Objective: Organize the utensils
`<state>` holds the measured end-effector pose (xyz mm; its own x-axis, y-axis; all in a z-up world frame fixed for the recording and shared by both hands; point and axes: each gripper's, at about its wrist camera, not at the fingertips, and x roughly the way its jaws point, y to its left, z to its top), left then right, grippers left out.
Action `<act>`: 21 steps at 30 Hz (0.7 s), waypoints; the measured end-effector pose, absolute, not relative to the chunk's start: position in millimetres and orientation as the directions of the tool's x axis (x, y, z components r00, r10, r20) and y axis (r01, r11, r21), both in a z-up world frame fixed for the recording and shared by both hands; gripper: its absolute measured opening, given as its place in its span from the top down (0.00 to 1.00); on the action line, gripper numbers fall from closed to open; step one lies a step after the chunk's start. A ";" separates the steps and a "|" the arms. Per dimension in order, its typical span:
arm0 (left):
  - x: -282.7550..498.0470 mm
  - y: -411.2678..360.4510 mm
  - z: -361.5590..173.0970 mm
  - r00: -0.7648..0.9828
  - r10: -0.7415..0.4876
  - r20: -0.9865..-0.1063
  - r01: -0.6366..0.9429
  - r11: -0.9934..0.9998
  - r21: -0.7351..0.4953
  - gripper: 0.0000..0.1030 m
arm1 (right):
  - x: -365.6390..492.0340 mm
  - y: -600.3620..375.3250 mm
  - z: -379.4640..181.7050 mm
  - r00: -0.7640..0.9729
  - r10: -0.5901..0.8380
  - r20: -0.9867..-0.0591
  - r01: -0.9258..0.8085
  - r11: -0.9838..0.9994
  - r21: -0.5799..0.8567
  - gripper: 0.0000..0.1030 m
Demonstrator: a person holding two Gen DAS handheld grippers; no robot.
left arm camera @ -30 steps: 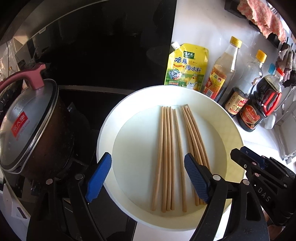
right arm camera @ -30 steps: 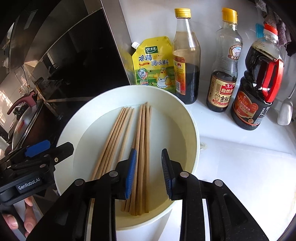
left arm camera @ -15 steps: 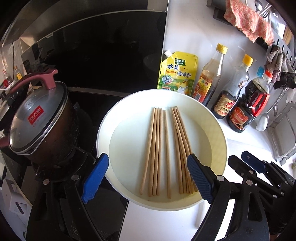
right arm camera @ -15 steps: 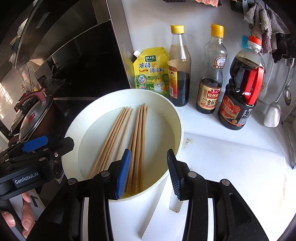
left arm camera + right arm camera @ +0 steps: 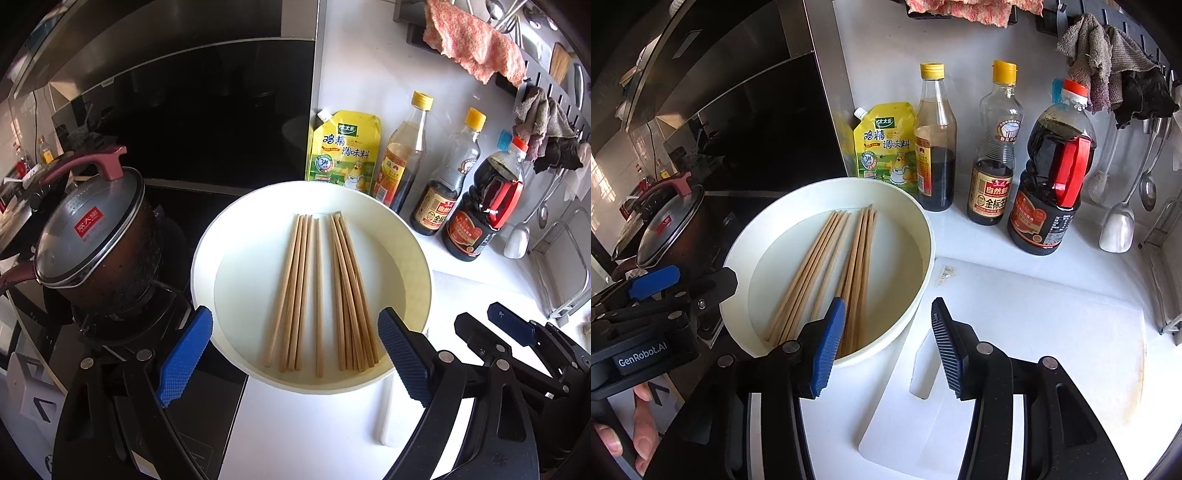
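A round white plastic basin (image 5: pixel 417 254) fills the frame's centre, holding wooden chopsticks (image 5: pixel 321 291) in two bundles on its floor. The left gripper (image 5: pixel 295 354), low in frame, stands wide open and empty. The right gripper (image 5: pixel 888 343), jaws just opening, holds nothing, hovering over the basin's rim.

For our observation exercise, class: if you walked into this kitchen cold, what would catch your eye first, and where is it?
First, the big white basin at the counter's front edge, with two bundles of wooden chopsticks lying flat in it. Behind it, against the wall, stand a yellow seasoning pouch and three dark sauce bottles; a lidded pot sits on the stove to the left. The left gripper and right gripper hover open, holding nothing.
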<state>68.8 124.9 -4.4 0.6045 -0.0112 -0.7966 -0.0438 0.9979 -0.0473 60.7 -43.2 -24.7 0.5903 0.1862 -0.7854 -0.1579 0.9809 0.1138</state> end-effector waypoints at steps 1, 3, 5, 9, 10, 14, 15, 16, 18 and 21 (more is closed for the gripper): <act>67.8 123.6 -4.4 0.603 -0.010 -0.798 -0.044 0.998 -0.046 0.13 | 59.4 -44.3 -24.6 0.590 0.185 -0.786 -0.156 0.981 0.113 0.54; 64.5 122.1 -3.5 0.604 -0.003 -0.797 -0.047 0.998 -0.040 0.13 | 57.4 -45.9 -24.4 0.587 0.182 -0.789 -0.154 0.982 0.112 0.54; 62.0 121.3 -2.4 0.605 -0.001 -0.796 -0.049 0.998 -0.039 0.13 | 55.0 -47.5 -23.1 0.588 0.182 -0.788 -0.157 0.982 0.109 0.54; 57.4 119.5 -0.1 0.607 0.007 -0.795 -0.053 0.998 -0.032 0.11 | 51.7 -49.0 -19.8 0.593 0.178 -0.785 -0.158 0.982 0.103 0.53; 56.5 119.1 0.7 0.608 0.009 -0.794 -0.054 0.998 -0.031 0.11 | 51.1 -49.4 -19.1 0.594 0.176 -0.785 -0.158 0.982 0.101 0.53; 54.5 119.0 3.1 0.615 0.014 -0.788 -0.059 0.998 -0.028 0.07 | 49.8 -50.3 -17.7 0.596 0.174 -0.784 -0.157 0.983 0.098 0.51; 54.1 119.0 3.1 0.614 0.015 -0.789 -0.062 0.998 -0.029 0.07 | 49.6 -50.2 -17.4 0.597 0.174 -0.784 -0.158 0.983 0.098 0.51; 53.6 119.0 3.3 0.613 0.018 -0.790 -0.064 0.998 -0.028 0.07 | 49.5 -50.3 -17.0 0.597 0.172 -0.784 -0.157 0.983 0.096 0.50; 53.1 118.6 3.9 0.613 0.023 -0.790 -0.067 0.997 -0.024 0.07 | 49.7 -50.5 -16.0 0.598 0.170 -0.784 -0.158 0.983 0.093 0.50; 52.6 118.6 4.8 0.614 0.025 -0.789 -0.069 0.997 -0.022 0.07 | 49.1 -49.2 -15.1 0.597 0.171 -0.784 -0.163 0.982 0.090 0.49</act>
<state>52.6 118.6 4.8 0.6138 0.0254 -0.7891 -0.0695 0.9973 -0.0220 49.1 -49.2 -15.1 0.5968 0.1711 -0.7839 -0.1631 0.9825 0.0903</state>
